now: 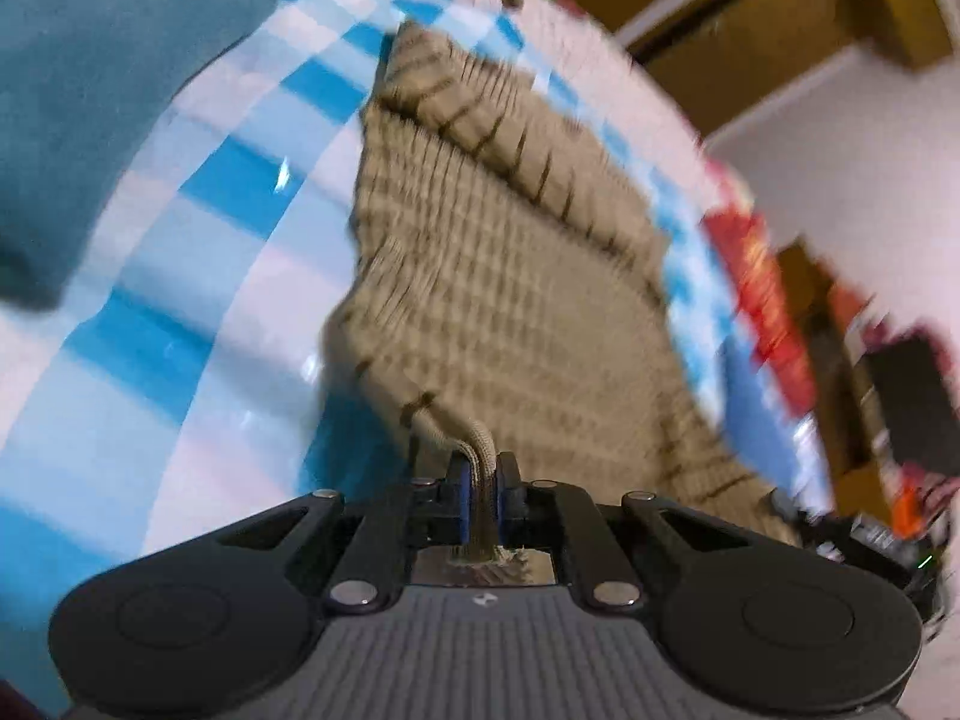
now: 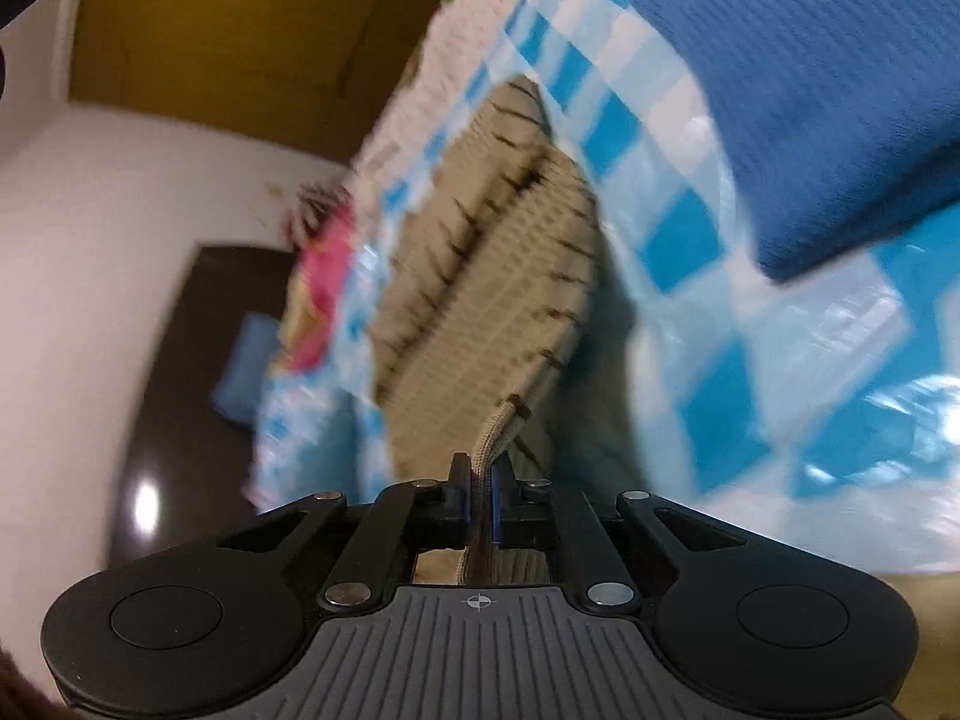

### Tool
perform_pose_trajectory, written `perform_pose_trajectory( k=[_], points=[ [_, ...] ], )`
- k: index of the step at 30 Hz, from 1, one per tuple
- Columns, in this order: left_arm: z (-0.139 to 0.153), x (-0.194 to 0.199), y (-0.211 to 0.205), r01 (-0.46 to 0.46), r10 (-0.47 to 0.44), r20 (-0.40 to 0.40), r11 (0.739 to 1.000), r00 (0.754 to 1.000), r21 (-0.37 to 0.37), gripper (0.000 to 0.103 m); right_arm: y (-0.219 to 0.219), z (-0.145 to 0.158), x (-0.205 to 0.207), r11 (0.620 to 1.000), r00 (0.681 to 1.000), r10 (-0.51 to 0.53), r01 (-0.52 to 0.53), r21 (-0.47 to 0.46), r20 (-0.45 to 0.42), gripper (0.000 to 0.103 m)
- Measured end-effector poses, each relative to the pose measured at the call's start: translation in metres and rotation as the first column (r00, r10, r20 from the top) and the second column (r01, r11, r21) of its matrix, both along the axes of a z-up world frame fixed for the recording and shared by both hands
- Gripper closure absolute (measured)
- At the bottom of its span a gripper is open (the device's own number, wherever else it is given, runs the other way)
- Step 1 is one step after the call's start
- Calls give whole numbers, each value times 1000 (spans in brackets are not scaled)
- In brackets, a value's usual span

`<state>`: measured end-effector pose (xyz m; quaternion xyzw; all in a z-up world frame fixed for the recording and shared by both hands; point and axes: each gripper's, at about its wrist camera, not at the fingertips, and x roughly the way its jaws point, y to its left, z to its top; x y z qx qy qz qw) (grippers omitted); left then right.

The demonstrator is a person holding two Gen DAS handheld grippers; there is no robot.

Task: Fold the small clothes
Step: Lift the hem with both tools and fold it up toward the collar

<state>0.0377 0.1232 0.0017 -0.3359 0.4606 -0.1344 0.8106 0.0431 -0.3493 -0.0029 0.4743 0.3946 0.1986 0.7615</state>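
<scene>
- Centrally, a small beige knitted garment (image 1: pixel 510 276) with thin dark stripes lies partly lifted off a blue-and-white checked plastic cloth (image 1: pixel 240 192); both views are blurred.
- Its near edge is pinched in two places. The left gripper (image 1: pixel 480 498) is closed on one bunched corner of the knit, and the right gripper (image 2: pixel 478 504) is closed on another; each claw is narrow, with only a thin fold of fabric between the pads.
- From both grips, the garment slopes away and down to the cloth, its far end resting there.
- Judging by the drape, it is light, soft and stretchy, so it should sag between the two holds. Thicker hems or corners look like the safest places to grip; a loose knit may slip or pull out of shape.
- Beyond it, a folded blue cloth (image 2: pixel 798 90) sits on the checked cloth.
- At the far end lies something white and knitted (image 2: pixel 474 18), and red printed packaging (image 1: pixel 762 294) lies along the table's edge.
</scene>
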Motion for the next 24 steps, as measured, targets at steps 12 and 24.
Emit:
perform_pose_trajectory(
  k=[12,24],
  points=[
    [41,149,45,-78,89,208,995,974,-59,85,26,64,154,995,983,-86,94,-40,163,96],
    [-22,300,51,-186,160,167,971,973,151,83,46,-4,313,922,954,-295,300,-244,56,91]
  ],
)
